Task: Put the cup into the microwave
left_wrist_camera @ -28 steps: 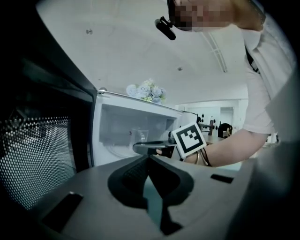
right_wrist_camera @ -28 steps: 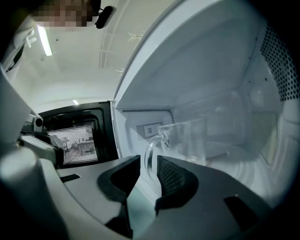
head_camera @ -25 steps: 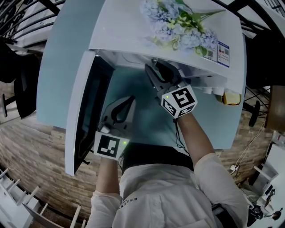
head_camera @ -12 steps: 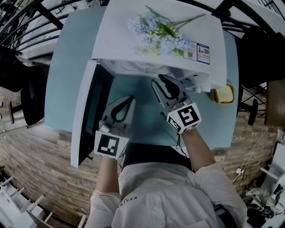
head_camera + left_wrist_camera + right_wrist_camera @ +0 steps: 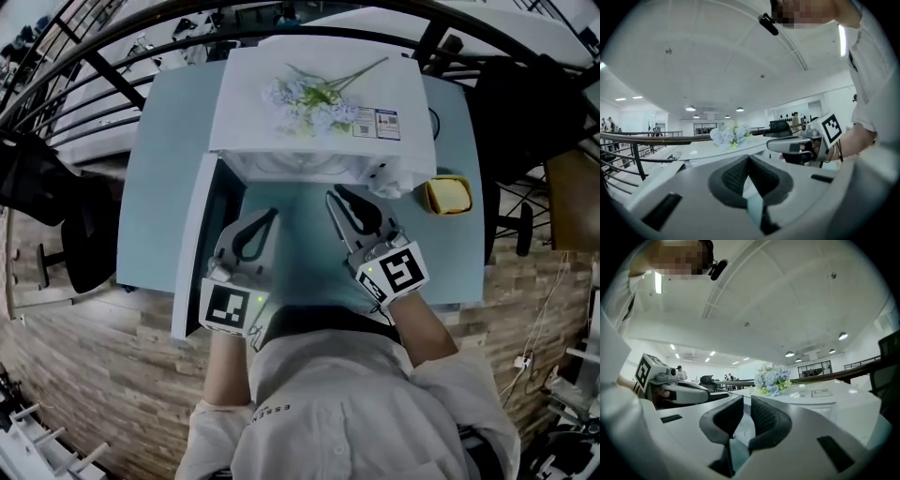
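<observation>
- Door (image 5: pixel 192 253): the microwave's door stands swung wide at the left, over the light-blue table (image 5: pixel 155 169).
- Left gripper (image 5: pixel 270 217): held on the near side of the open front, just right of the door. Its jaws are clenched together on nothing. As the gripper nearer the door, it seems best placed to push the panel closed, pressing flat near the free edge.
- Microwave (image 5: pixel 253 94): a white case whose top hides the cavity from above.
- Cup: no view shows it. Neither gripper carries it, so it probably already sits inside the cavity, though this cannot be confirmed.
- Flowers (image 5: pixel 305 92): a pale blue bunch lying on the microwave's top.
- Right gripper (image 5: pixel 339 199): near the opening, right of the left gripper. Its jaws are parted by a narrow slit and are empty. It should be kept out of the door's sweep.
- Labels (image 5: pixel 375 122): printed stickers at the near right of the top, with text too small to read. The marker cubes bear black-and-white squares only.
- Yellow object (image 5: pixel 448 194): on the table just right of the microwave, its kind unclear.
</observation>
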{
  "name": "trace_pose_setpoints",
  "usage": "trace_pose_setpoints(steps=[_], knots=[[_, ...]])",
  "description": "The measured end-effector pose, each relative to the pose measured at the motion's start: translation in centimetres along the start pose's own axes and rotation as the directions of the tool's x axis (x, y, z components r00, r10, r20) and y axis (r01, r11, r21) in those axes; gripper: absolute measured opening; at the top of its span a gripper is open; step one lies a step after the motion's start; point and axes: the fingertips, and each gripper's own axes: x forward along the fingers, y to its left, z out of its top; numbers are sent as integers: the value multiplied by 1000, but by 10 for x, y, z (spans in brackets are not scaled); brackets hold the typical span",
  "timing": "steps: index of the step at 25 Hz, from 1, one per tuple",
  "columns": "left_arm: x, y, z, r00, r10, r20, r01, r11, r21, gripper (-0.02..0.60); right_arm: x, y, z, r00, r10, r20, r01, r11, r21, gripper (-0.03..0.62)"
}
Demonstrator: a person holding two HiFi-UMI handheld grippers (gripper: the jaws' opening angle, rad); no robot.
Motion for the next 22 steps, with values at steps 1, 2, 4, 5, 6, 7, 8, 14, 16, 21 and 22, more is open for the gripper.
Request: trace_pose_setpoints(steps=[1, 2, 4, 5, 6, 7, 8, 14, 16, 21, 22], knots=[[-2, -1, 7, 1000, -1, 6, 1, 1000, 11, 0, -4, -1, 7, 1000, -11, 7, 11, 1000, -2, 52], [-4, -2, 13, 1000, -4, 13, 3, 1000, 25, 0, -8, -2, 14, 1000, -23, 14, 23, 1000, -1, 42], [-7, -4, 25, 999, -15, 30, 14, 999, 52, 0, -15, -4, 25, 999, -44, 25, 44, 999, -2, 30], [-7, -5, 30, 999, -22, 38, 20, 998, 57, 0, -19, -4, 28, 998, -53, 29, 53, 999, -6, 24], [-7, -6, 35, 998, -28, 48, 25, 998, 59, 0, -21, -5, 31, 998, -60, 31, 61, 998, -10, 21], [-7, -6, 38, 998, -34, 58, 30, 998, 63, 0, -24, -7, 33, 997, -68, 33, 69, 998, -13, 20], [-5, -5, 41, 997, -40, 68, 35, 997, 72, 0, -25, -8, 35, 996, -77, 35, 78, 997, -15, 17], [-3, 1, 44, 995, -47, 86, 43, 998, 50, 0, -34, -13, 39, 991, -128, 41, 129, 991, -30, 17], [-2, 2, 44, 995, -52, 86, 47, 997, 56, 0, -37, -15, 42, 988, -144, 49, 147, 988, -49, 15], [-1, -1, 45, 995, -55, 89, 50, 997, 53, 0, -44, -17, 43, 986, -157, 60, 159, 986, -43, 15], [-1, -2, 46, 994, -58, 92, 53, 997, 56, 0, -45, -17, 43, 986, -156, 59, 158, 987, -42, 15]])
